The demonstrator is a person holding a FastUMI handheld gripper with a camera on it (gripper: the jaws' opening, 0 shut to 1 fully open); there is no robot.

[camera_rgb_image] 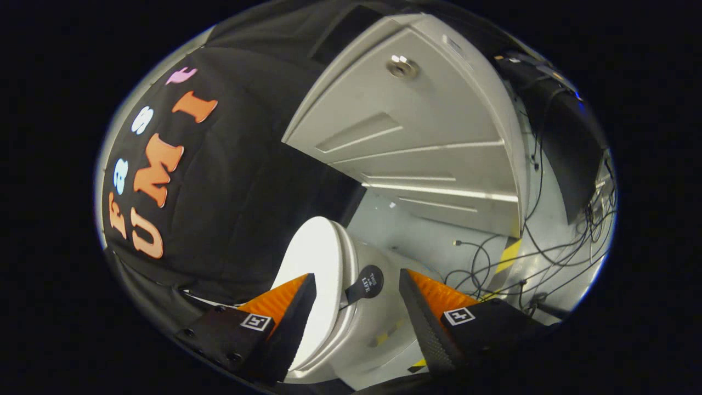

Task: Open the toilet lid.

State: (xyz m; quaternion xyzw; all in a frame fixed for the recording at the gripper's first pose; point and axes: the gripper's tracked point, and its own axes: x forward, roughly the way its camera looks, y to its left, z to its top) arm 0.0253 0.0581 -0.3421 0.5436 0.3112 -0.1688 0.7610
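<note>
The view is rolled to one side. A white toilet lid [317,258] lies just ahead of me, its rounded edge running between my fingers. From that edge a small black round tab [369,282] sticks out, in the gap between the fingertips. The grey-white toilet body [378,329] sits beside and below the lid. My gripper [357,274] is open. Its one orange-and-black finger [293,307] overlaps the lid's flat face, and the other finger [425,312] stands apart on the body's side. I cannot tell how far the lid is lifted off the seat.
A white panelled door [417,137] with a metal knob [402,67] stands beyond the toilet. Black cables [493,263] and a yellow tape strip [509,255] lie on the pale floor. Dark equipment [570,142] with more wires sits further off.
</note>
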